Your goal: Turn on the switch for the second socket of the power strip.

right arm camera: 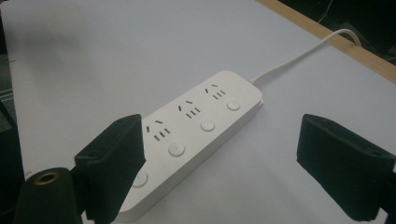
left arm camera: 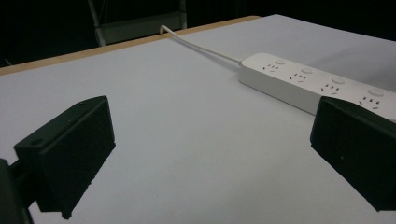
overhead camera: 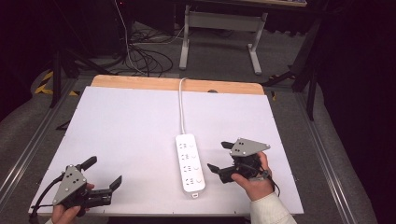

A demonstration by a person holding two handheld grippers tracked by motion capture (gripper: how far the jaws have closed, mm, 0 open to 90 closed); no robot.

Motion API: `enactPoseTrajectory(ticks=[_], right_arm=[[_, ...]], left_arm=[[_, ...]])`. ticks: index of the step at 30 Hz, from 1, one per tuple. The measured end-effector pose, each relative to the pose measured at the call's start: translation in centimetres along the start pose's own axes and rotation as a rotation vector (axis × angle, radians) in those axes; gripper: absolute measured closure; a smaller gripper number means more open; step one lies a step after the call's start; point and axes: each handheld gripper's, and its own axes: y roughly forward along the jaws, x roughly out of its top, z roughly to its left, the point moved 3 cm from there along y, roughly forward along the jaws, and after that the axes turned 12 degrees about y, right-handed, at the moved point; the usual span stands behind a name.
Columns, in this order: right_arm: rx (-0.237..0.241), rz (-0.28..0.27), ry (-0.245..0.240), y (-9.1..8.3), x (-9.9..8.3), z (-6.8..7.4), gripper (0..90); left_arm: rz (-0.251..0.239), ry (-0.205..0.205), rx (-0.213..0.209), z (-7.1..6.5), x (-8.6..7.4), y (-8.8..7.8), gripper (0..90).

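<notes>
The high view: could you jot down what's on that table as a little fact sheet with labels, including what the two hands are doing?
surface: white table with a wooden far edge
item: white power strip, four outlets, each with a button
cable: white cord runs to the far edge
left tool: open, holding nothing, left of the strip
right tool: open, holding nothing, right of the strip
plugged in: nothing

Both hands are hovering low near the bottom edge, left gripper (overhead camera: 103, 171) and right gripper (overhead camera: 219, 156) both gaping wide, holding nothing.
</notes>
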Motion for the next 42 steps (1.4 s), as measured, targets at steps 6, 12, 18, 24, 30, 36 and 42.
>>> enactPoseTrajectory(ticks=[6,12,18,24,30,36,42], right_arm=[[0.003,0.017,-0.002,1.1,0.7,0.1,15.4],[-0.013,0.001,0.03,1.4,0.8,0.0,22.6],[0.016,0.003,0.035,1.8,1.2,0.2,55.0],[0.02,0.026,0.031,3.1,1.7,0.3,80.5],[0.048,0.043,0.073,4.5,1.7,0.0,90.0],[0.027,0.035,0.108,5.7,1.5,-0.2,90.0],[0.008,0.048,0.104,6.9,1.0,-0.1,90.0]], left_arm=[[-0.001,-0.001,-0.002,0.0,0.0,0.0,0.5],[-0.002,-0.002,-0.007,0.0,0.0,0.0,0.5],[0.0,-0.001,-0.007,0.0,0.0,0.0,0.5],[0.0,-0.008,0.004,0.1,-0.1,-0.3,0.5],[0.002,-0.009,0.009,0.1,-0.2,-0.5,0.5],[0.001,-0.014,0.011,0.1,-0.2,-0.6,0.5],[0.001,-0.013,0.01,0.1,-0.3,-0.6,0.5]])
